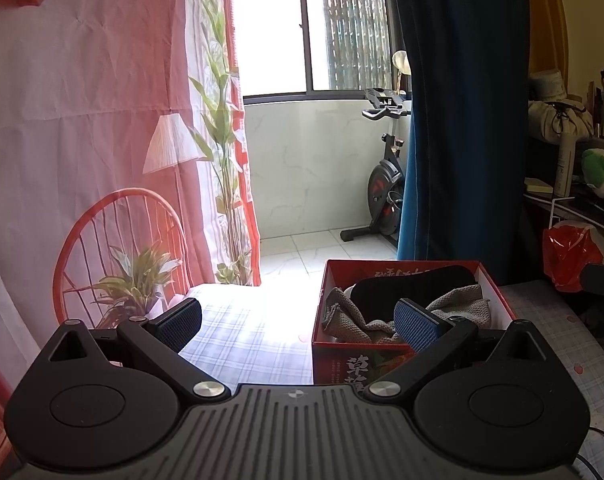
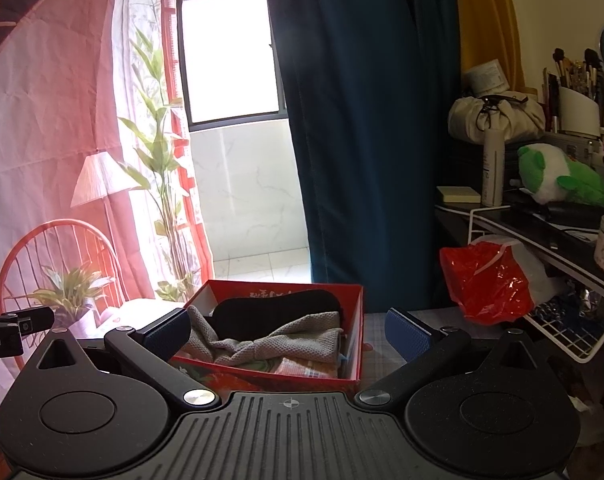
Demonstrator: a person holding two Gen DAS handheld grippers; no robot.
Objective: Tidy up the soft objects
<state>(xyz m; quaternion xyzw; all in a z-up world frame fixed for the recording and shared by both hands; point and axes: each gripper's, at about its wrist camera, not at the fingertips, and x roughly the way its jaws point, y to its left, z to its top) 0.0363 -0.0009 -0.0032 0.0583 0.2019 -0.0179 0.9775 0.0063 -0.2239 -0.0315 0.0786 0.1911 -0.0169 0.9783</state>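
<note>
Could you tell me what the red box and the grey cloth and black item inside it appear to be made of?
The red box looks like printed cardboard: thin, stiff walls with a slight sheen. The grey cloth seems a knitted or waffle-weave textile, with a visible mesh texture and soft folds. The black item looks like smooth matte fabric, possibly padded; hard to confirm.

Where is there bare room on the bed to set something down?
Free: the plaid sheet left of the red box, up to the printed backdrop. Crowded: inside the box, with the grey cloth and black eye mask.
</note>
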